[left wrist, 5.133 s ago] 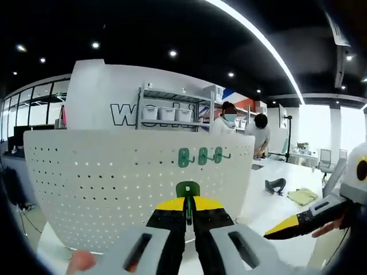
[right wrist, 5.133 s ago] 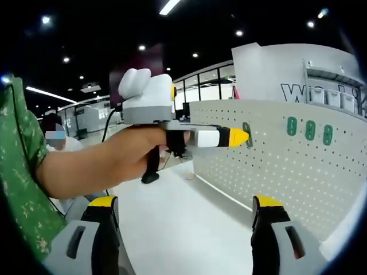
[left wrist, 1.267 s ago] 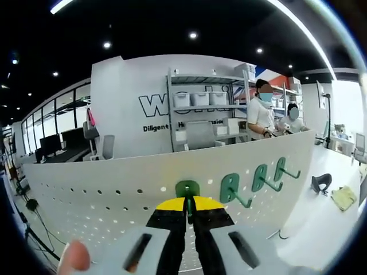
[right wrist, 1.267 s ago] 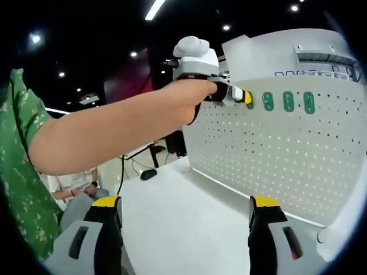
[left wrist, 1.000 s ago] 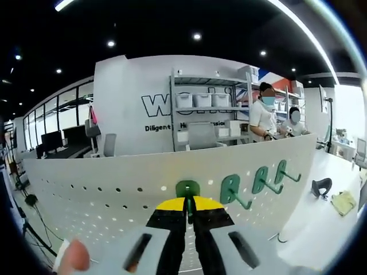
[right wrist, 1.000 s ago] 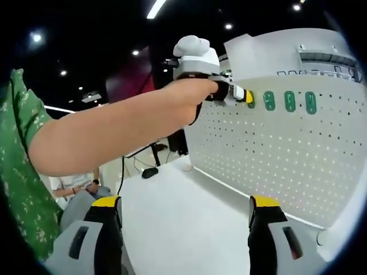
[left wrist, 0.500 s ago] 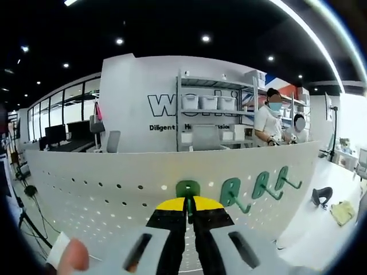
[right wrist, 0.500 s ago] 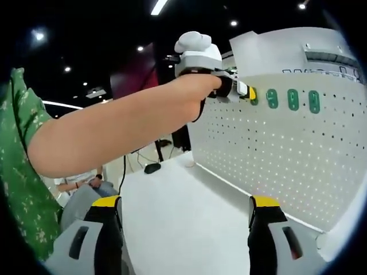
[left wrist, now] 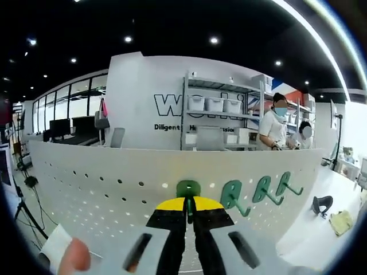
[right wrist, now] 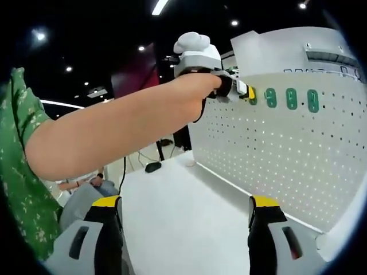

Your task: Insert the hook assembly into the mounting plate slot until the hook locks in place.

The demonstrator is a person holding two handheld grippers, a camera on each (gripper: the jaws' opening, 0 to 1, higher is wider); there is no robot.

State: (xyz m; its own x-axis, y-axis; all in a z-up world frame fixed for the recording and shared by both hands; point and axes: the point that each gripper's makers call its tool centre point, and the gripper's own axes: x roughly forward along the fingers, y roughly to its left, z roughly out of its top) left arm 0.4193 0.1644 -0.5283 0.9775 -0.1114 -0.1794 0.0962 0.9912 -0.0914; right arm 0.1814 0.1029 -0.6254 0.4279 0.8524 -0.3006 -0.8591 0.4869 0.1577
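Hook is sitting pinched in L gripper straight ahead against pegboard, left of 3 mounted hooks; R gripper is hanging open, farther off.

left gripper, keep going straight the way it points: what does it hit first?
The white pegboard. The left gripper is shut on a green hook held up against the board's top row, beside three green hooks already mounted. Whether the hook already touches the board, I can't tell.
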